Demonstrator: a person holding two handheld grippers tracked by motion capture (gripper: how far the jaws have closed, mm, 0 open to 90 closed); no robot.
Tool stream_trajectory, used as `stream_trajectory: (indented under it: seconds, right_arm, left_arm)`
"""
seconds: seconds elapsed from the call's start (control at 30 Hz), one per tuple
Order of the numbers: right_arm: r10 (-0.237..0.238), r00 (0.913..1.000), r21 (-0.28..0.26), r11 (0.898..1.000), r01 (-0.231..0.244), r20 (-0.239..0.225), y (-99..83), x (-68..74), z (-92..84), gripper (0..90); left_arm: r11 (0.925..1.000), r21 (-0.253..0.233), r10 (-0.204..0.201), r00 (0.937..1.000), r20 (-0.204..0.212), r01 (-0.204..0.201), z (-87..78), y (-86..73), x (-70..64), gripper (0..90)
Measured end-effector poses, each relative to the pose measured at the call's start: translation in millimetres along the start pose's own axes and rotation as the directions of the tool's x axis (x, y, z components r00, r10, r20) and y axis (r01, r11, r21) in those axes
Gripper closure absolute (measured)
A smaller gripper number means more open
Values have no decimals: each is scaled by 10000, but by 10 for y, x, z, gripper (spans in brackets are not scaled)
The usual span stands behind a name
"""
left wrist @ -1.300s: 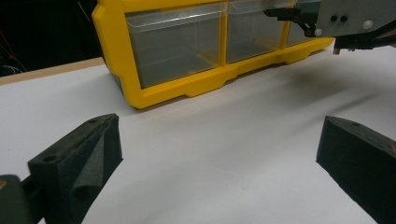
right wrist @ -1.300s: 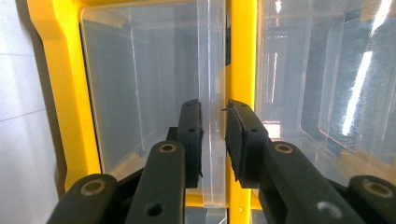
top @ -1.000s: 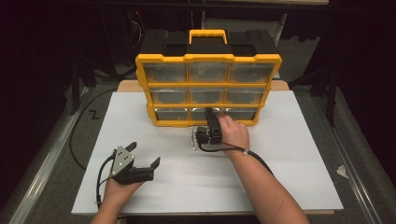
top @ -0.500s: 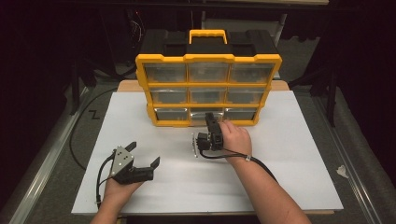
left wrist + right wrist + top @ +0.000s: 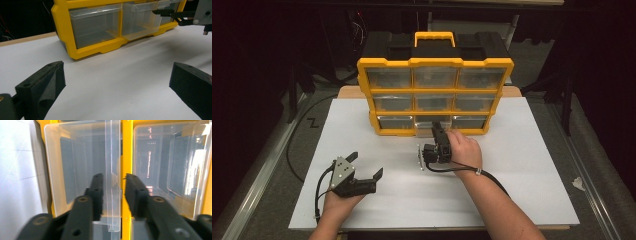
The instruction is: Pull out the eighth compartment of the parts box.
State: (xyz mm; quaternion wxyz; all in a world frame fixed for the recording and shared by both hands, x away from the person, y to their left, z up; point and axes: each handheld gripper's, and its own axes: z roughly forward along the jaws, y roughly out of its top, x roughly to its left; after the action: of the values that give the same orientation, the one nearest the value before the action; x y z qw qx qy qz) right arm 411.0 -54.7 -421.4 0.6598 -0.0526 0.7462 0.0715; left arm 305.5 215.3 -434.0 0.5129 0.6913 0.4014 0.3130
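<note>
A yellow drawer cabinet (image 5: 434, 95) with clear drawers stands at the back of the white table. Its bottom middle drawer (image 5: 427, 121) sticks out a little, as the left gripper view shows (image 5: 140, 20). My right gripper (image 5: 438, 129) is turned on its side at that drawer's front. Its jaws have just been opening. In the right gripper view they straddle the drawer's clear front lip (image 5: 113, 170), and the right gripper (image 5: 113, 181) has a gap on each side, so it is open. My left gripper (image 5: 365, 164) rests open on the table at the near left, with nothing between its fingers (image 5: 47, 82).
The white tabletop (image 5: 522, 165) stretches to the right of my right hand. A black cable (image 5: 299, 135) loops on the grey floor at the left. A small white scrap (image 5: 578, 183) lies beyond the table's right edge.
My right hand has drawn slightly back from the cabinet toward the near side. The left hand and its gripper have not moved.
</note>
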Motion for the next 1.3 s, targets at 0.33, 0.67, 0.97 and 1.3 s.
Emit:
stream_trajectory:
  seconds: [0.33,0.67,0.97,1.3]
  right_arm:
    - [282,9961,427,9988,-247,-837,-41,-63,75,619]
    - [250,9975,387,9990,-224,-667,-37,-87,45,771]
    - [189,9978,173,9997,-178,-641,-24,-59,-103,774]
    - [212,9974,53,9998,-209,-691,-29,-40,-302,774]
  left_arm:
    - [10000,7,5,10000,8,-5,-1,-1,0,12]
    - [10000,70,17,10000,21,-17,7,-3,-1,12]
    - [10000,46,15,10000,11,-15,5,-1,-5,13]
    - [10000,-20,-9,10000,6,9,3,0,-6,13]
